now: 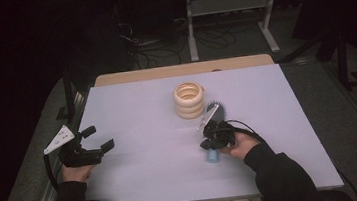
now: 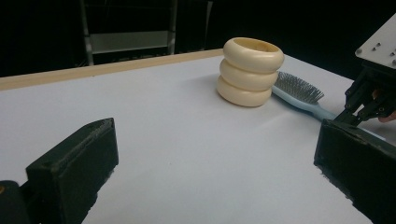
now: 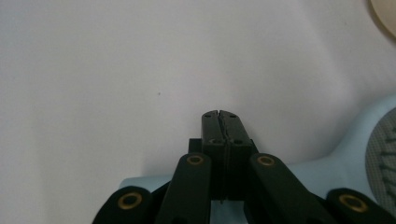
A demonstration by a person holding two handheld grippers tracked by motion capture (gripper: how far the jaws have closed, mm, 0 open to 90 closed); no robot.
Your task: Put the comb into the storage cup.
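A light blue hairbrush (image 1: 213,155) lies on the white table (image 1: 137,110), its bristle head (image 1: 216,110) pointing at a cream holder of three stacked rings (image 1: 189,99). My right gripper (image 1: 211,138) hovers over the brush handle, jaws pressed together with nothing between them; in the right gripper view its tips (image 3: 219,115) meet above the table, with the blue brush (image 3: 336,163) underneath. My left gripper (image 1: 89,144) rests at the table's left edge, open and empty. The left gripper view has its wide jaws (image 2: 215,172) framing the holder (image 2: 250,72), the brush (image 2: 299,91) and the right gripper (image 2: 371,93).
A wooden strip (image 1: 183,70) runs along the table's far edge. Beyond it stand a metal frame (image 1: 229,4) and cables on a dark floor. A person's sleeves enter from the bottom.
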